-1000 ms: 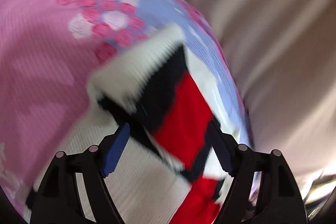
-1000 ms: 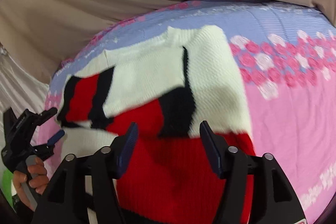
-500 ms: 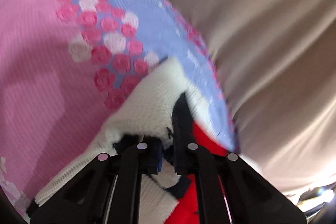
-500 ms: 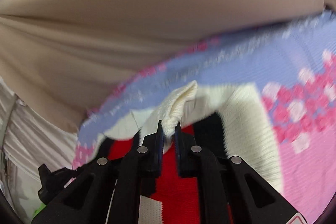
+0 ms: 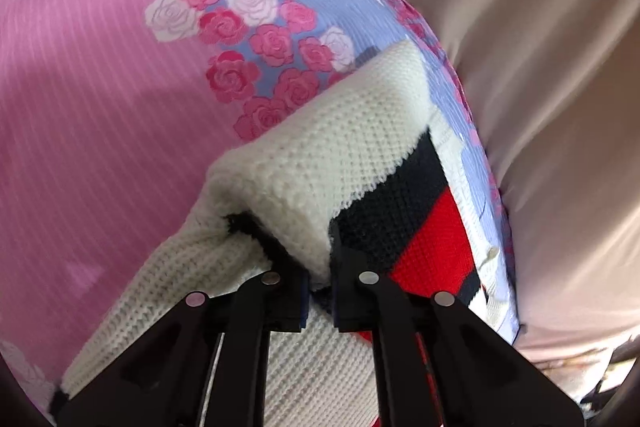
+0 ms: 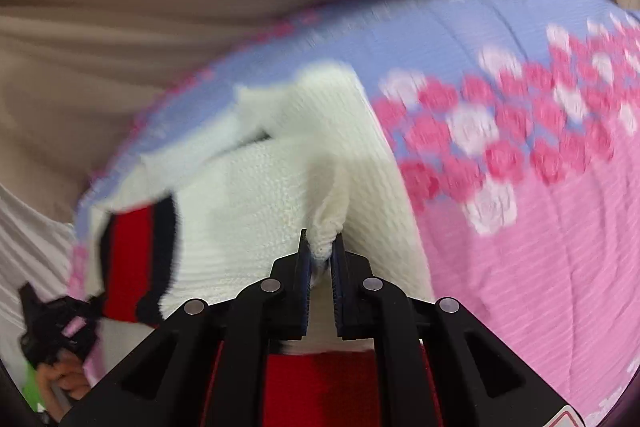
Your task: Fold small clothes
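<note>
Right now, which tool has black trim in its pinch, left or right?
The left tool: a black stripe of the sweater runs into its pinch. The right tool pinches plain cream knit only.

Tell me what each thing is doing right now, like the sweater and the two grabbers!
Knit sweater: partly folded on the bed, white fabric pinched up by both grippers.
Left gripper: jaws shut on a white fold of the sweater.
Right gripper: jaws shut on a bunched white edge of it.
Floral bedspread: spread flat under the sweater.
</note>
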Demonstrator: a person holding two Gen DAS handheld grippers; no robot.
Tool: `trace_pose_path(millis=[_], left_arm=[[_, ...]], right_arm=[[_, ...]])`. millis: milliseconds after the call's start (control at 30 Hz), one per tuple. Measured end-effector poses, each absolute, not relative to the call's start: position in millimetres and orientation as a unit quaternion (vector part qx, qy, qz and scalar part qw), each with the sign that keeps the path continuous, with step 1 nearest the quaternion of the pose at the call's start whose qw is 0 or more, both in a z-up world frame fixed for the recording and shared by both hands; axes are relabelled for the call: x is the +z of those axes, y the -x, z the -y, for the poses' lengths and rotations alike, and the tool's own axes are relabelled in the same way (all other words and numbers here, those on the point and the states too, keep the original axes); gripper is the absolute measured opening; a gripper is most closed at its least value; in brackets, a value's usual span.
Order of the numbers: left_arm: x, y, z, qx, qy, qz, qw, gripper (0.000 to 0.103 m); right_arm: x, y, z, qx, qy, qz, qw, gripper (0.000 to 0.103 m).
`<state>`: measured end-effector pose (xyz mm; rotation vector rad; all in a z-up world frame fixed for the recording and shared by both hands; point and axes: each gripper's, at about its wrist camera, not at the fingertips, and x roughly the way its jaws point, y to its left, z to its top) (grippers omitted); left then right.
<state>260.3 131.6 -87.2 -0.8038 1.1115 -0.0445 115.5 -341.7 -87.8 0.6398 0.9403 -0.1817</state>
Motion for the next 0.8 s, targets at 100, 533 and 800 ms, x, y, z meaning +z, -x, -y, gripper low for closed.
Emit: trace_pose_path(millis=[100, 533, 800], left_arm=[[-63, -249, -137, -0.046, 0.358, -0.514, 0.778, 0.014], [-48, -294, -117, -0.029, 0.23, -0.496, 0.836, 0.035], [-65, -300, -105, 0.0, 0.157, -0.488, 0.859, 0.031]], right_arm=[[-66, -106, 347, -0.082, -0.321, -0.429, 0.84, 0.012], [-66, -164, 338, -0.087, -0.233, -0.487, 0.837, 0.013], [-72, -159, 365, -0.104, -0.218, -0.48, 0.844, 0.004]])
